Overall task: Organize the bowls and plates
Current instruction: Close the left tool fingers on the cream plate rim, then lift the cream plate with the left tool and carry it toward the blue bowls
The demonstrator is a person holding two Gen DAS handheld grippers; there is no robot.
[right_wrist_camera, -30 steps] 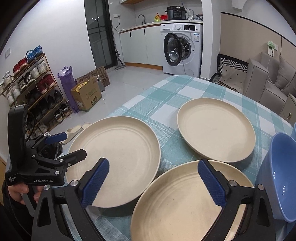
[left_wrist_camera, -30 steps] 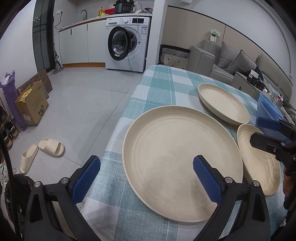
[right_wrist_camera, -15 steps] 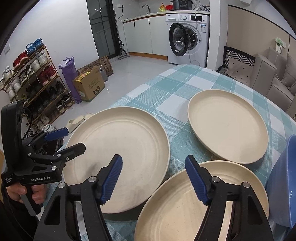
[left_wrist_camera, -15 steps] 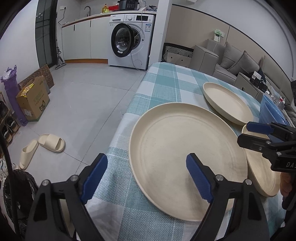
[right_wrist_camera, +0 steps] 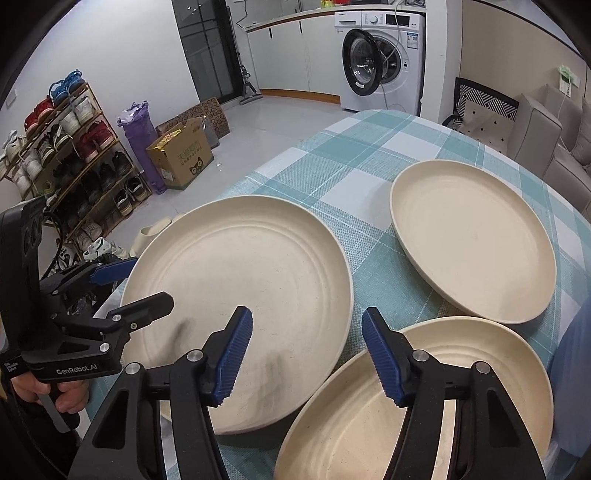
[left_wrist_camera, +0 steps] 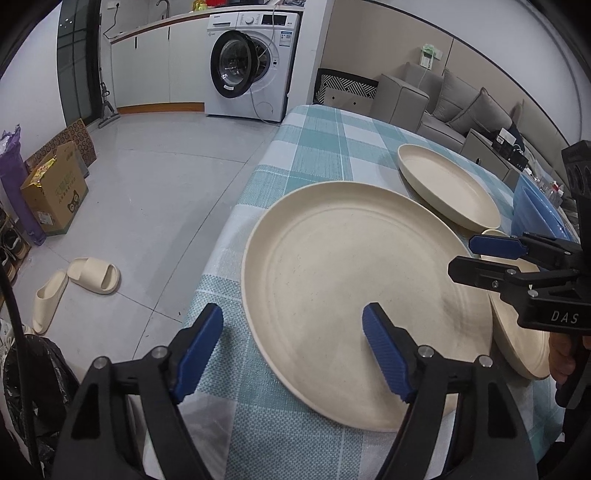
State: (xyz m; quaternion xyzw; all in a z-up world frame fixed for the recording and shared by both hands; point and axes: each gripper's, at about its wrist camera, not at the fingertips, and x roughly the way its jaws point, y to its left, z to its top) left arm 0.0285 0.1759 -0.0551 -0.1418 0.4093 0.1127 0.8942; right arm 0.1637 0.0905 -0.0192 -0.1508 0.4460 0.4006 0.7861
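left gripper [left_wrist_camera: 293, 349] closing astride the large cream plate's [left_wrist_camera: 354, 291] left rim; right gripper [right_wrist_camera: 306, 354] closing, nothing pinched, lower centre, above the near plate's [right_wrist_camera: 461, 373] rim.

place: home, open kitchen and living room | 12 o'clock: washing machine [left_wrist_camera: 251, 70] under a counter [left_wrist_camera: 177, 23] with white cabinets [left_wrist_camera: 147, 74] | 2 o'clock: grey sofa [left_wrist_camera: 461, 114] with cushions | 9 o'clock: shoe rack [right_wrist_camera: 66, 155], cardboard box [left_wrist_camera: 55, 192], 2 slippers [left_wrist_camera: 74, 284] on tiled floor | centre: table with checked cloth [left_wrist_camera: 332, 147]
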